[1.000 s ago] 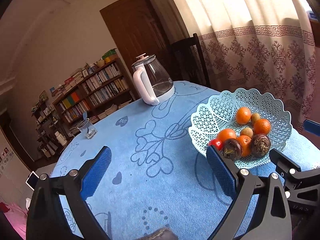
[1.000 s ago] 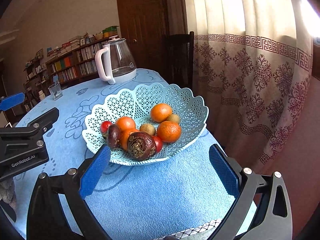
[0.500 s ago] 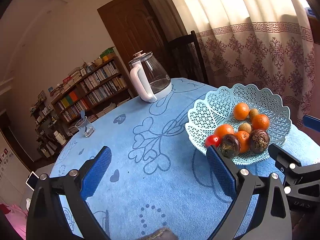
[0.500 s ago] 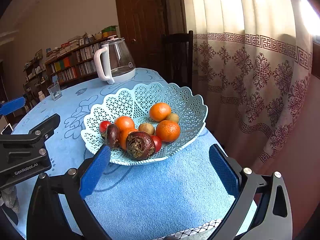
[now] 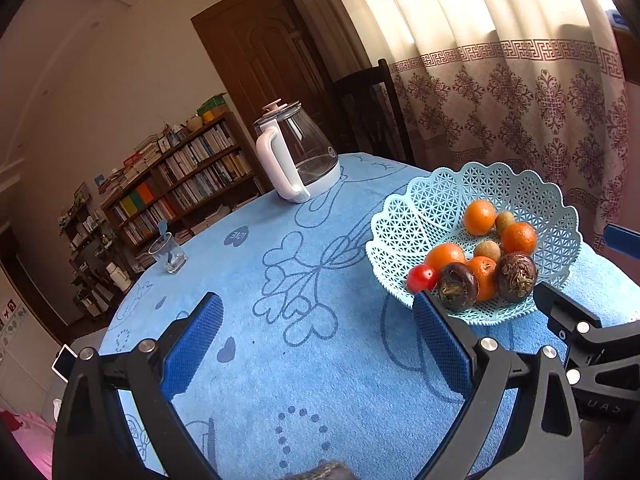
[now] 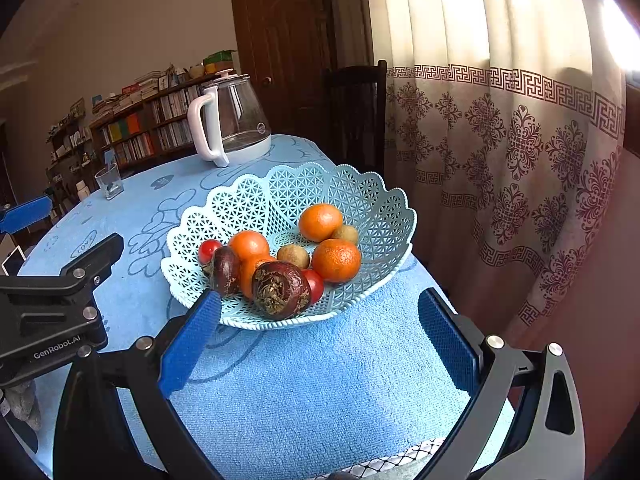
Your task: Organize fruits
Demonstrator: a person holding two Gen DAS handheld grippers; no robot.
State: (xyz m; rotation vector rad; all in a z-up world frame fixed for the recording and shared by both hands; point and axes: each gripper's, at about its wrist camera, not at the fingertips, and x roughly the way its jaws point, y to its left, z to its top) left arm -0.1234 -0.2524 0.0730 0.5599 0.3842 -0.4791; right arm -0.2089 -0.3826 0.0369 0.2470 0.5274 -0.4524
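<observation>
A light blue lattice fruit basket stands on the blue tablecloth near the table's right edge. It holds several oranges, two dark brown round fruits, small brown kiwis and red tomatoes. My left gripper is open and empty over the cloth, left of the basket. My right gripper is open and empty just in front of the basket, its left pad near the rim.
A glass kettle with a white handle stands at the table's far side. A small drinking glass stands at the far left. A dark chair, curtains and a bookshelf lie beyond the table.
Both grippers have shifted slightly; the basket sits a little higher and farther left in the left wrist view. Both stay open and empty. The fruits have not moved.
</observation>
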